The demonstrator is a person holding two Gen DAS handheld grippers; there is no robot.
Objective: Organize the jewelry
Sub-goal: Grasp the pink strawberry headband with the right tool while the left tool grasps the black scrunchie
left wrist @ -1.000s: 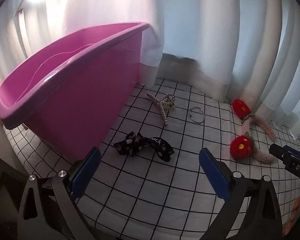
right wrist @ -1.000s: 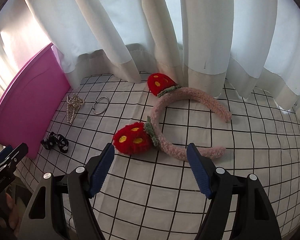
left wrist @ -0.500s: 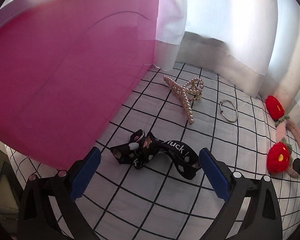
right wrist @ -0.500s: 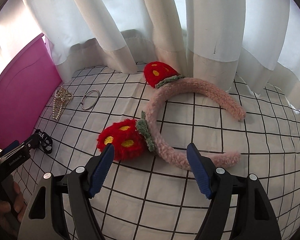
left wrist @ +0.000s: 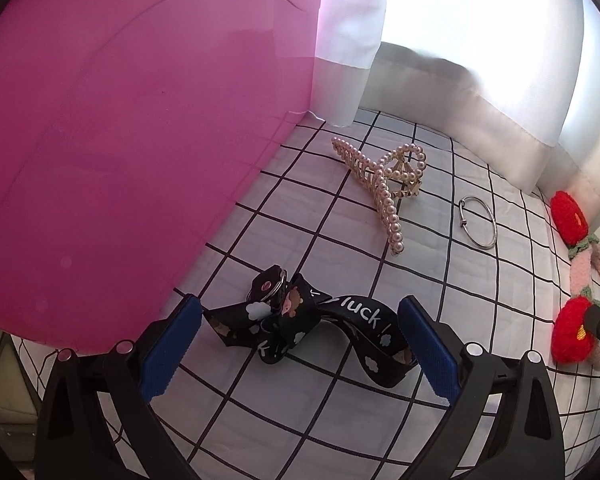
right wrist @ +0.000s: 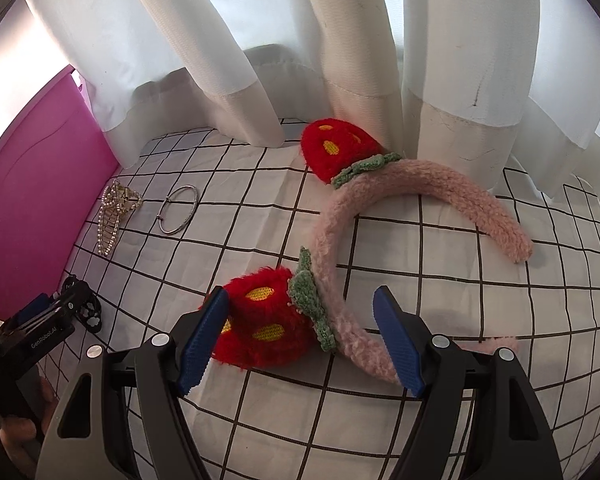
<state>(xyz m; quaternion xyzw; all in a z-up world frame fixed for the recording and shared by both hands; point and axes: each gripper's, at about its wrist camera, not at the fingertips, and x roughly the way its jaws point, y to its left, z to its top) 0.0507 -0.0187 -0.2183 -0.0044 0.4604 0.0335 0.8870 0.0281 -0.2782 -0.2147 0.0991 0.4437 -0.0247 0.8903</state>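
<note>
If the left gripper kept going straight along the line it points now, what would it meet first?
Most likely the black printed ribbon, which lies between the open fingers of the left gripper on the checked cloth. The pearl hair claw lies farther on. Depth is hard to judge through the fisheye.

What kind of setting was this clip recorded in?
Probably a home bedroom: a soft white black-grid sheet like a bed's, white window curtains touching it, and hair accessories such as a fuzzy pink strawberry headband.
</note>
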